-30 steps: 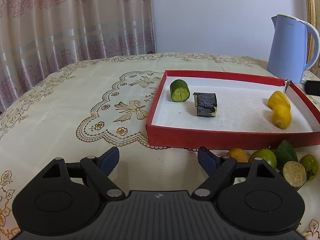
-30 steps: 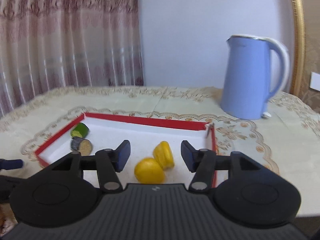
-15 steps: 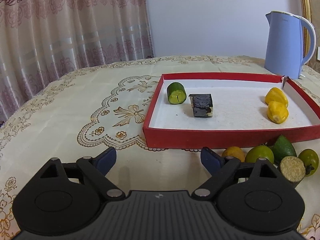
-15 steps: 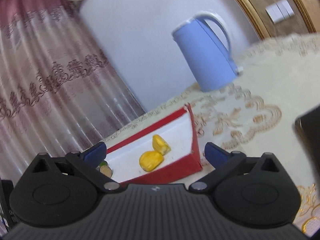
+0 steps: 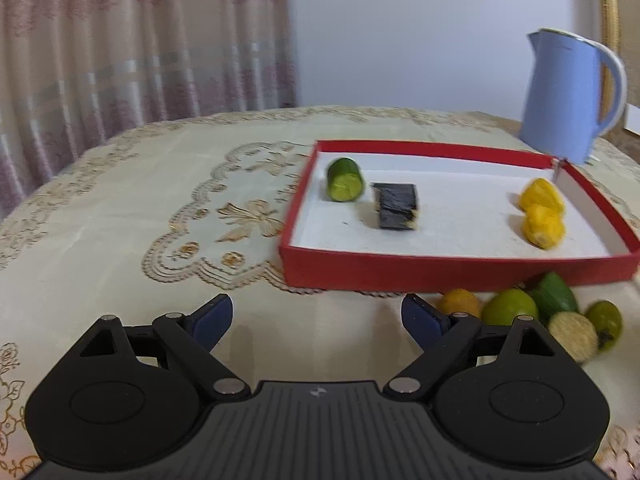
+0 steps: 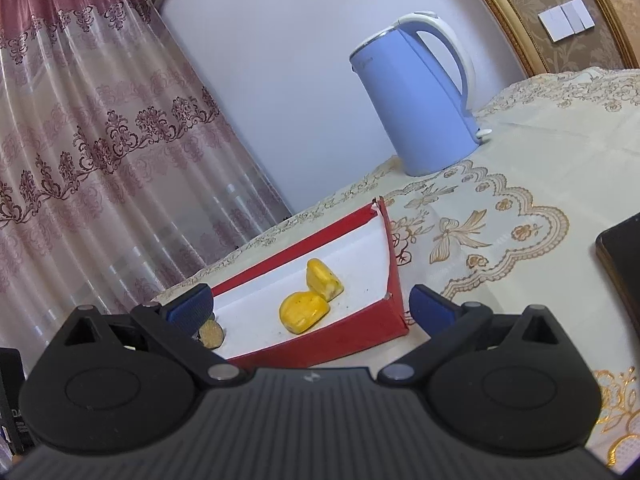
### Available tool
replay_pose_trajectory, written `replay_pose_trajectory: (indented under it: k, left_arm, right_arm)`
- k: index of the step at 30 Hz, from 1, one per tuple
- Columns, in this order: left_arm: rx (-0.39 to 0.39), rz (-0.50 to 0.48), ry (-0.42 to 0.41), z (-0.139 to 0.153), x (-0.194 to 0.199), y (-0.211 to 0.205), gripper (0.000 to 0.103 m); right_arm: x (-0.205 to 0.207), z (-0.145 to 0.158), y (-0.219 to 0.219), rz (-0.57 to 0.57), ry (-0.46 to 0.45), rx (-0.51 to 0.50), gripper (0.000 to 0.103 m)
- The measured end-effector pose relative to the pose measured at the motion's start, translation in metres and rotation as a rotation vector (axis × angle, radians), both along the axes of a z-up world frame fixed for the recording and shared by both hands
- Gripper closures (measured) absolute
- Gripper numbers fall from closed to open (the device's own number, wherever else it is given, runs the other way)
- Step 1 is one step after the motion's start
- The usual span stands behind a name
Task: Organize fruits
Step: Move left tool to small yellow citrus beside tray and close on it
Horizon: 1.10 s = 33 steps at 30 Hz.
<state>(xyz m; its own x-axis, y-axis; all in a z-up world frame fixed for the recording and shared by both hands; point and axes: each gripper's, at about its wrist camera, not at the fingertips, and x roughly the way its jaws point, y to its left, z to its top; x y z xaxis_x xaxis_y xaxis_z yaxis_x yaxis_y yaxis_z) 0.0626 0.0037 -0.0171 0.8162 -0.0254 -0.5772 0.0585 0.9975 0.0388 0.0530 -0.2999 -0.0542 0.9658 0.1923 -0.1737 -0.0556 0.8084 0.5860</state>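
A bench (image 5: 120,216) draped in a cream cloth with gold embroidery is shown, backed by a patterned pink curtain (image 6: 100,152) and a pale wall. A blue kettle (image 5: 568,96) is seen standing beyond the red tray (image 5: 440,272), far ahead of both sets of jaws. The left gripper (image 5: 316,314) is held tilted downward, its jaws spread and empty; the tray lies ahead and slightly right of them, holding a cucumber piece (image 5: 345,179), a dark block (image 5: 396,205) and two yellow fruits (image 5: 542,212). A loose fruit pile (image 5: 532,312) (outside the tray) lies just right of the right-hand jaw. The right gripper (image 6: 310,306) is rolled to one side, jaws wide and empty, with the tray's near corner between them.
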Motion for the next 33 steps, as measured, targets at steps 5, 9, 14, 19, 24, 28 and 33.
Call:
replay_pose_trajectory:
  k: [5, 9, 14, 19, 24, 28, 33]
  left_arm:
    - [-0.03, -0.087, 0.003, 0.001, -0.017, -0.001, 0.011]
    - [0.015, -0.151, -0.032, 0.001, -0.034, -0.013, 0.011]
    - [0.076, -0.231, -0.101, 0.007, -0.051, -0.03, 0.012]
    - [0.067, -0.267, -0.098, 0.013, -0.058, -0.031, 0.012]
    - [0.068, -0.337, -0.119, 0.016, -0.068, -0.033, 0.012]
    - [0.087, -0.382, -0.096, 0.009, -0.067, -0.045, 0.012]
    - [0.081, -0.423, -0.009, -0.002, -0.059, -0.05, 0.056]
  right_arm:
    - [0.0, -0.001, -0.001, 0.006, -0.001, 0.011, 0.0]
    - [0.002, -0.002, -0.002, 0.007, 0.007, 0.018, 0.0]
    - [0.002, -0.002, -0.003, 0.007, 0.012, 0.023, 0.0]
    - [0.003, -0.003, -0.004, 0.004, 0.02, 0.03, 0.0]
    - [0.003, -0.003, -0.004, 0.004, 0.023, 0.033, 0.0]
    - [0.003, -0.004, -0.005, -0.003, 0.025, 0.038, 0.0]
    - [0.004, -0.004, -0.006, -0.007, 0.034, 0.04, 0.0]
